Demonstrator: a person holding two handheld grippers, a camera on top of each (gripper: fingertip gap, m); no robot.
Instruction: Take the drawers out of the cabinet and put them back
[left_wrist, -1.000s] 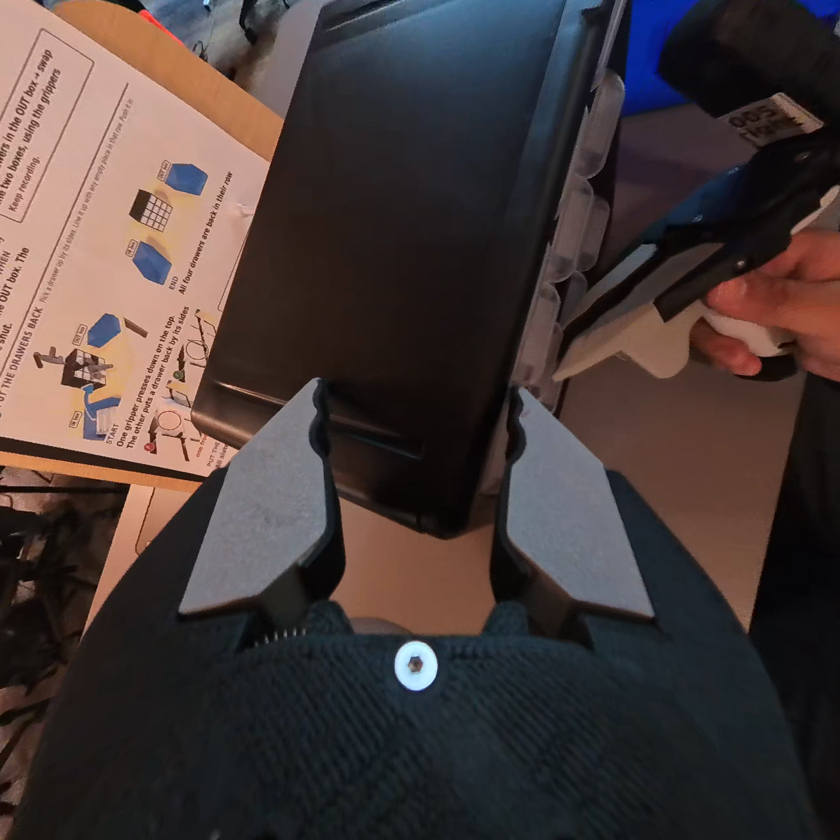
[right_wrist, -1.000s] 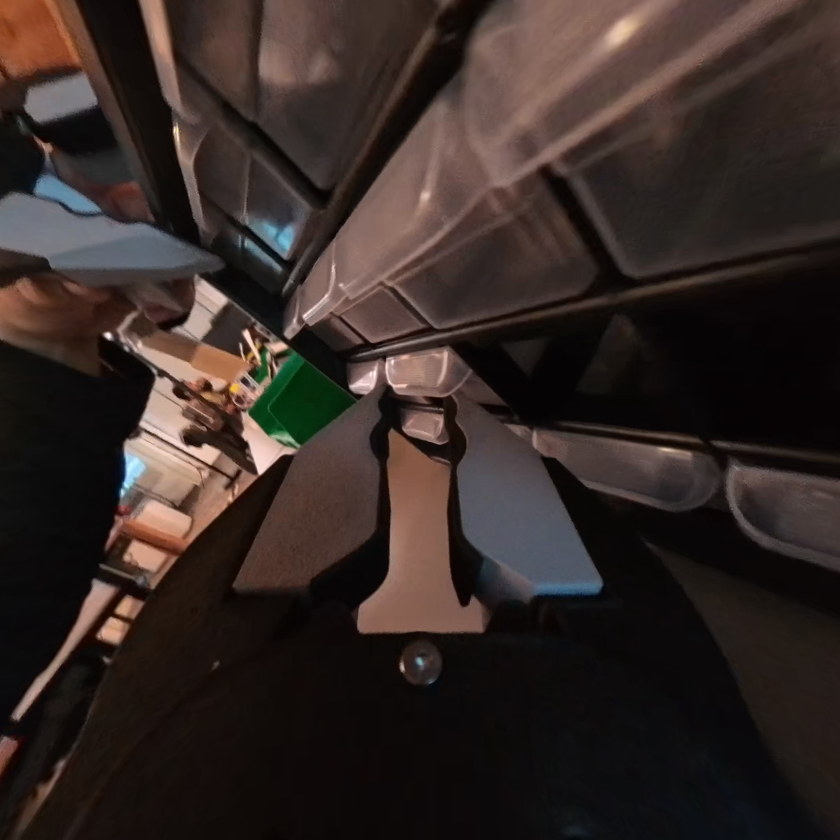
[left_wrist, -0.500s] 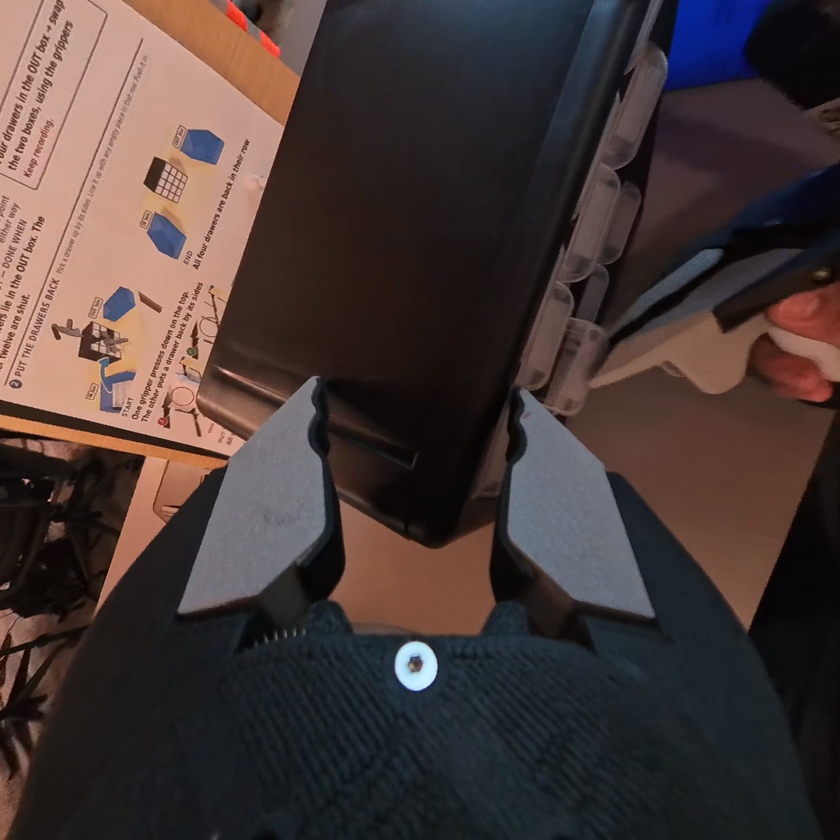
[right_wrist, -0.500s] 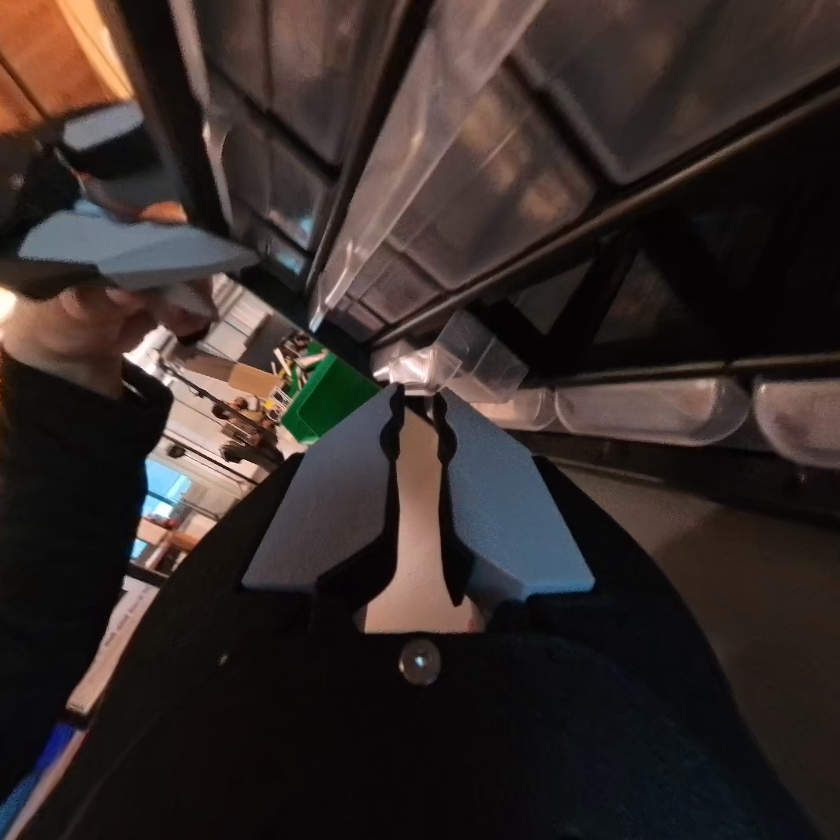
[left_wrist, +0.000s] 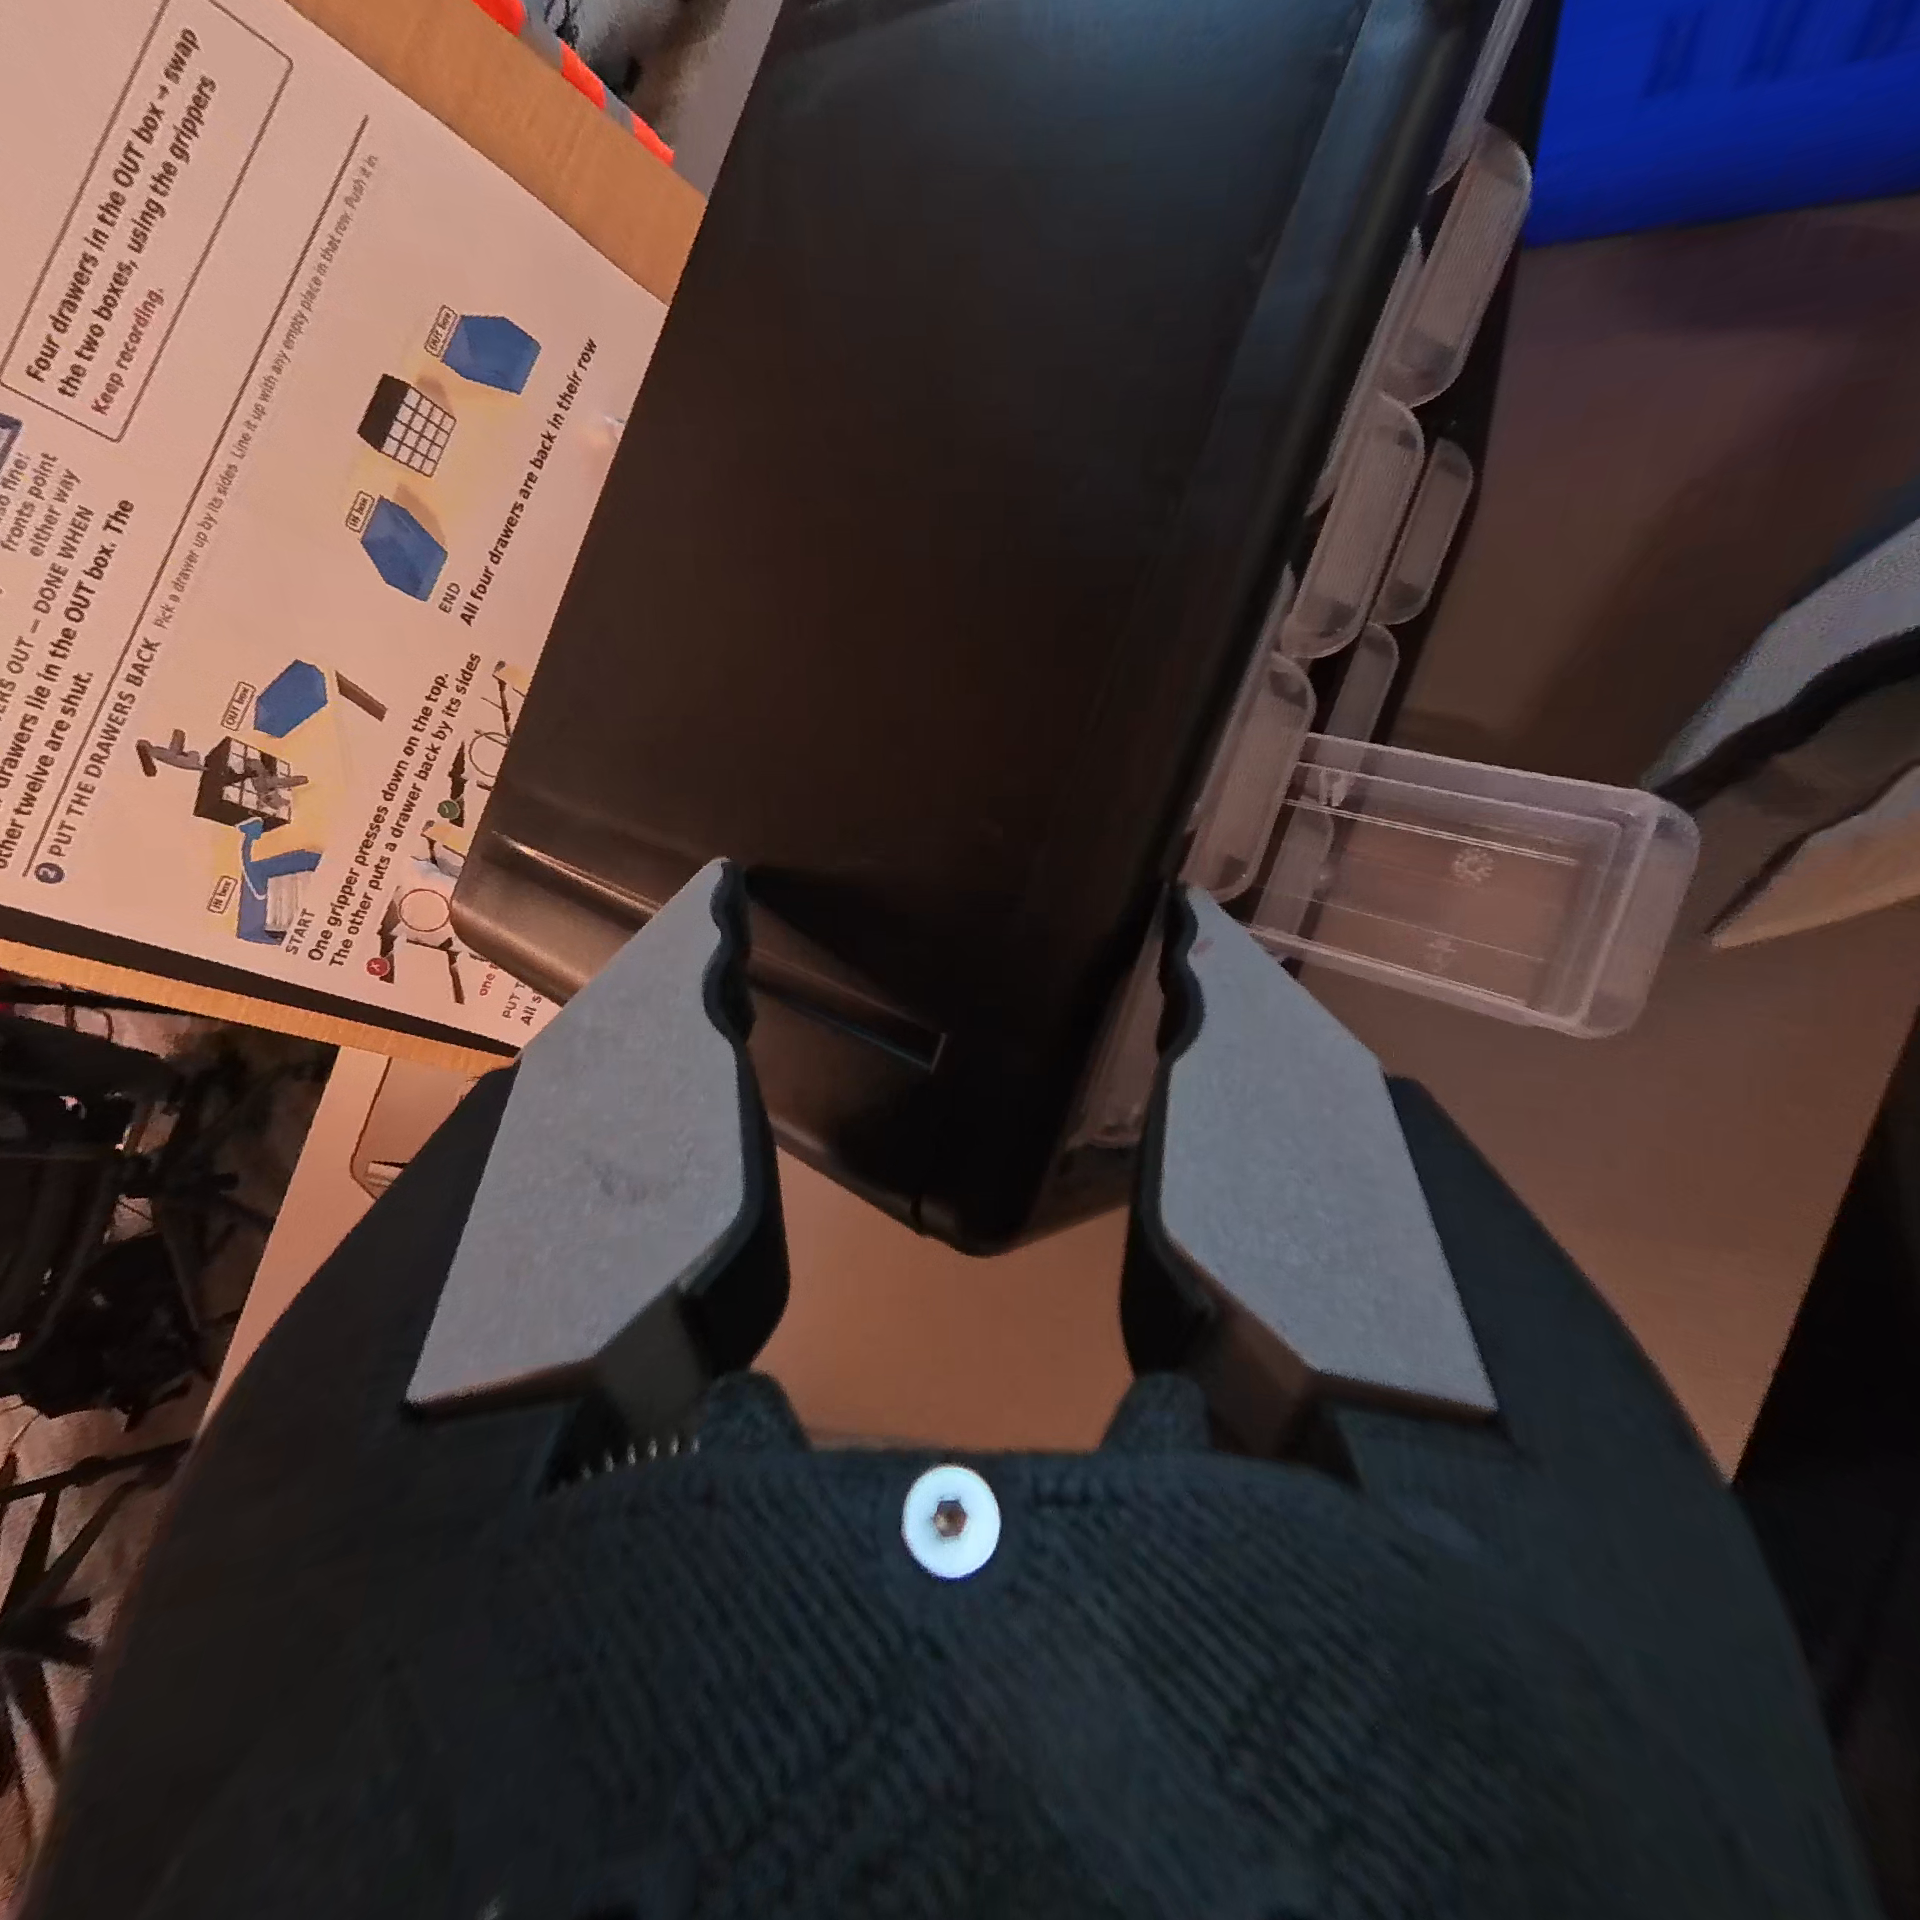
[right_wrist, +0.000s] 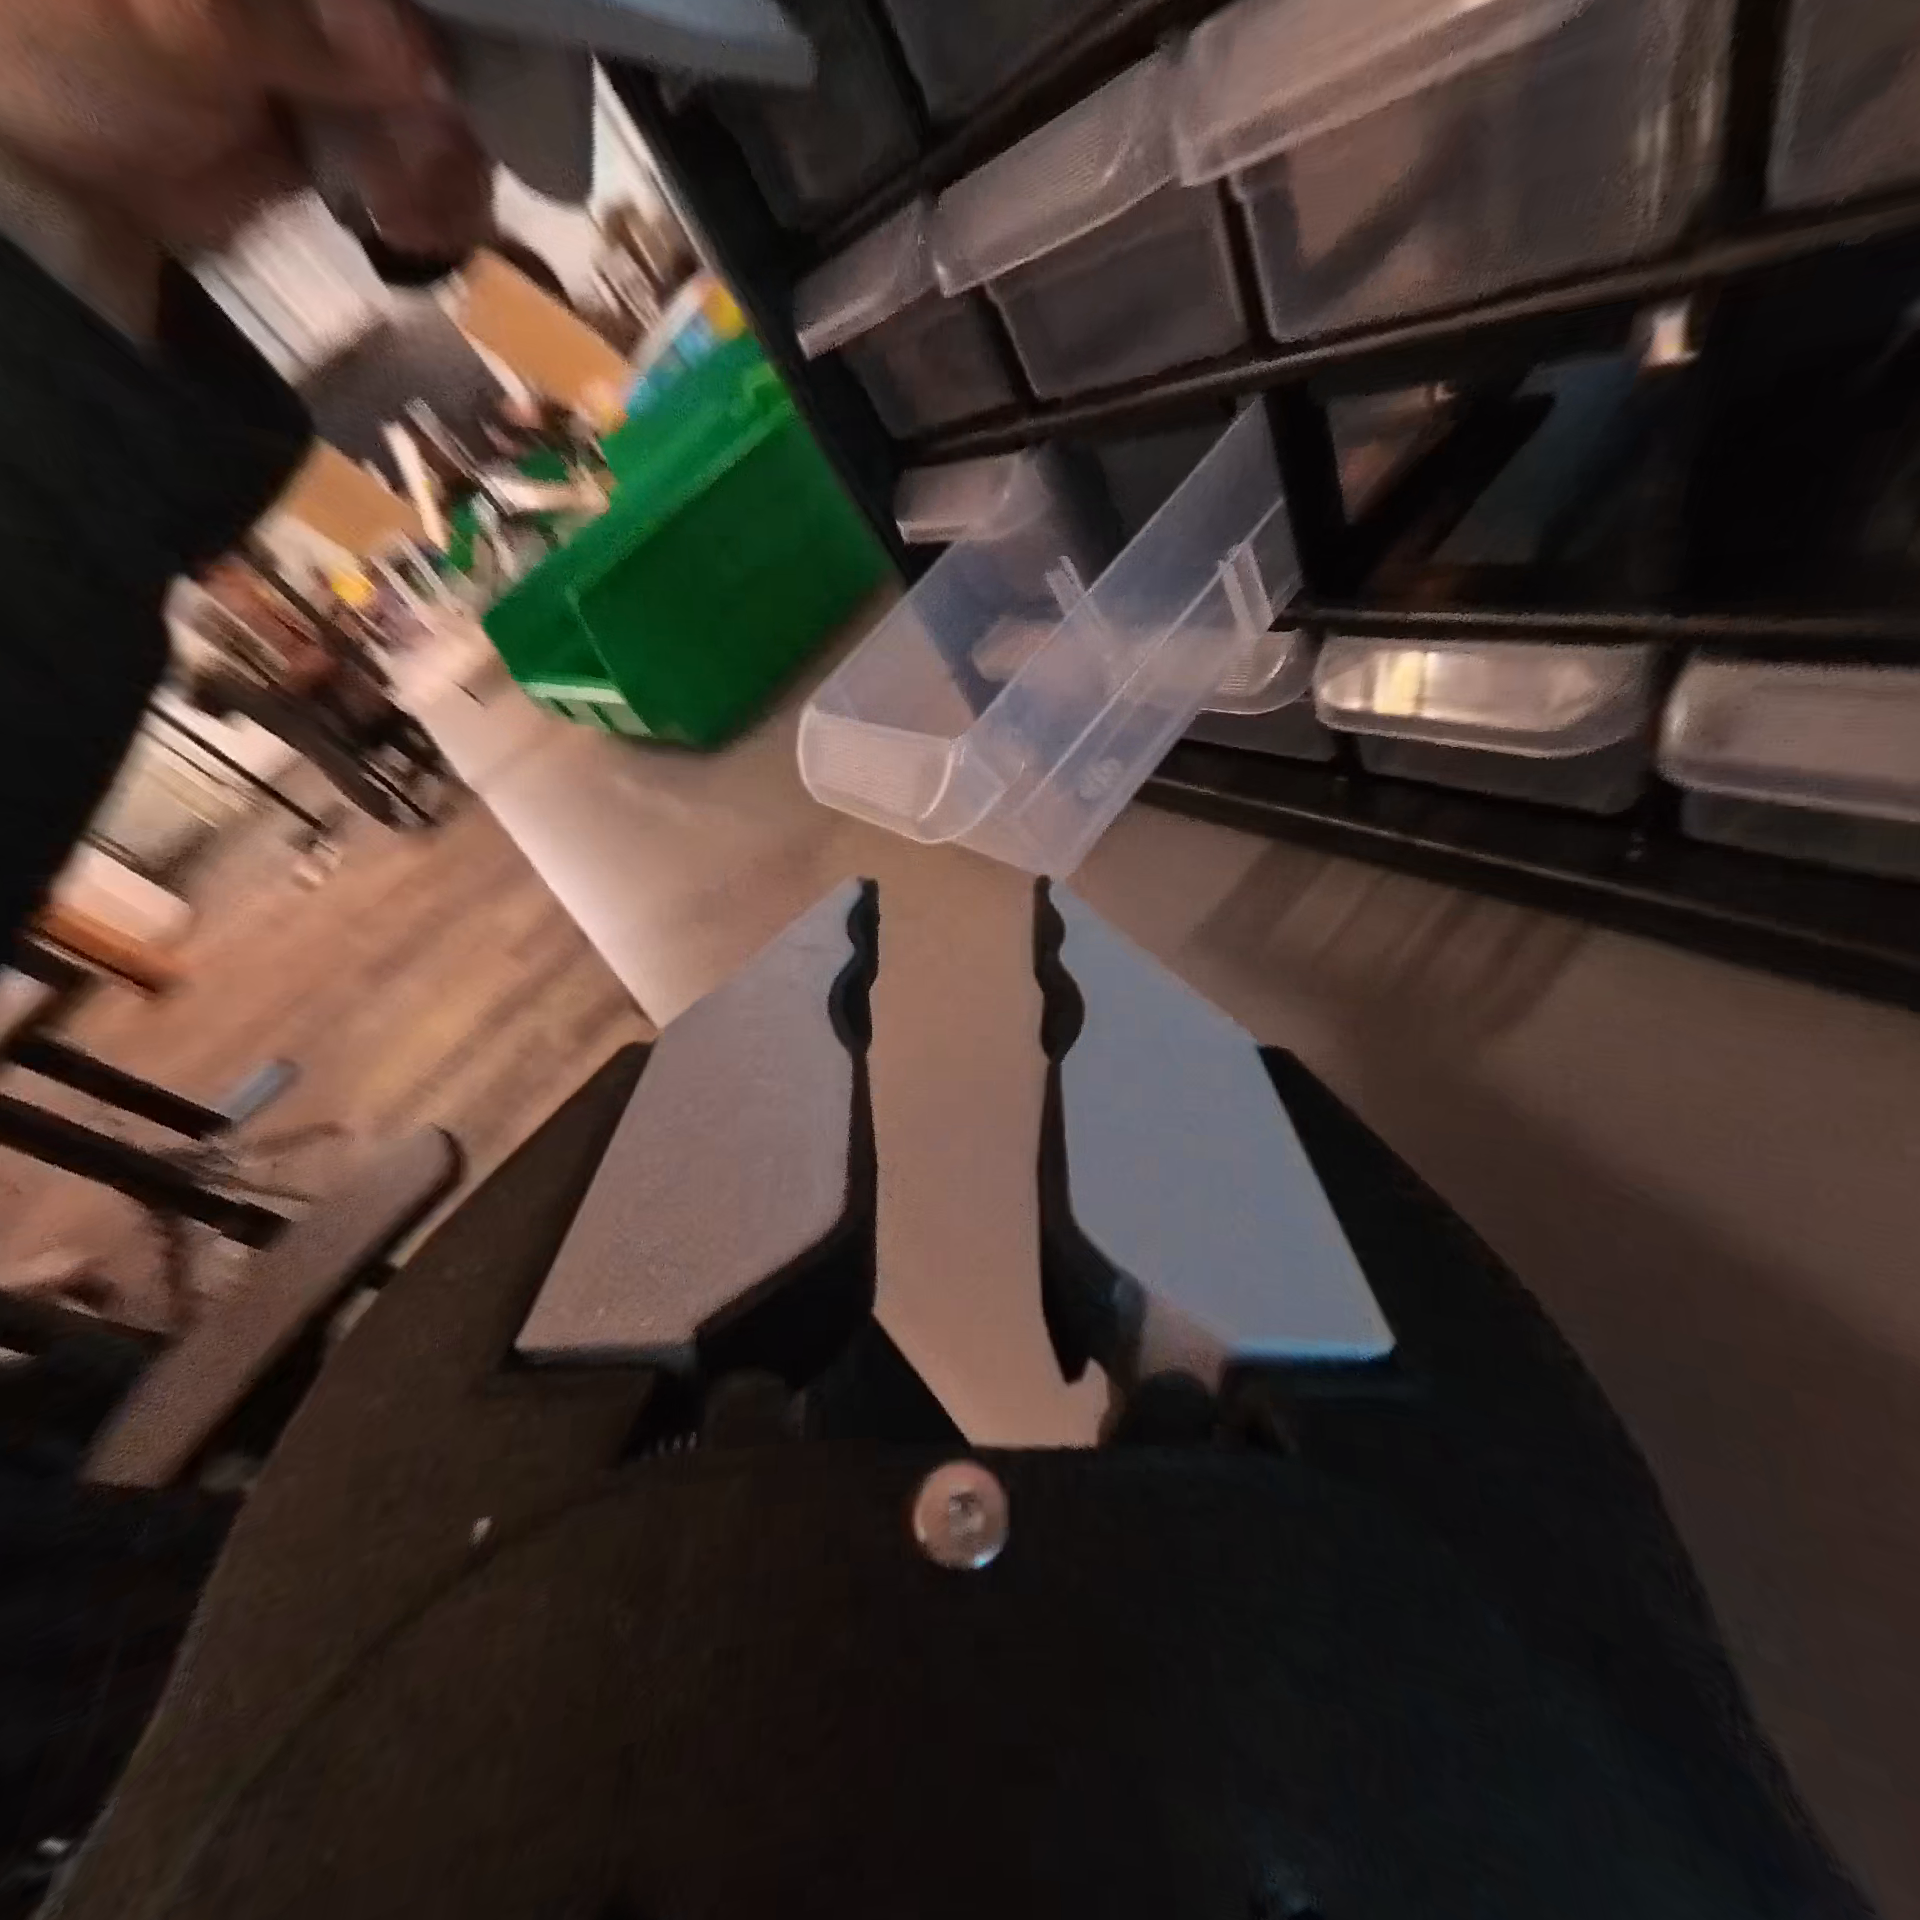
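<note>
clear drawer sticks halfway out of the cabinet, long axis aimed at the right gripper, whose fingers are narrowly parted and empty; left gripper wide over the cabinet top

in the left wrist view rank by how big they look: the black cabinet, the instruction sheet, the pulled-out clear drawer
1. black cabinet, filling the centre, though it sits nearest the camera.
2. instruction sheet, cut off by the frame edge, so its true size is unsure.
3. pulled-out clear drawer, plainly smallest.

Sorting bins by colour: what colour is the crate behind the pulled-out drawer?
Green crate, clearest in the right wrist view.
</note>
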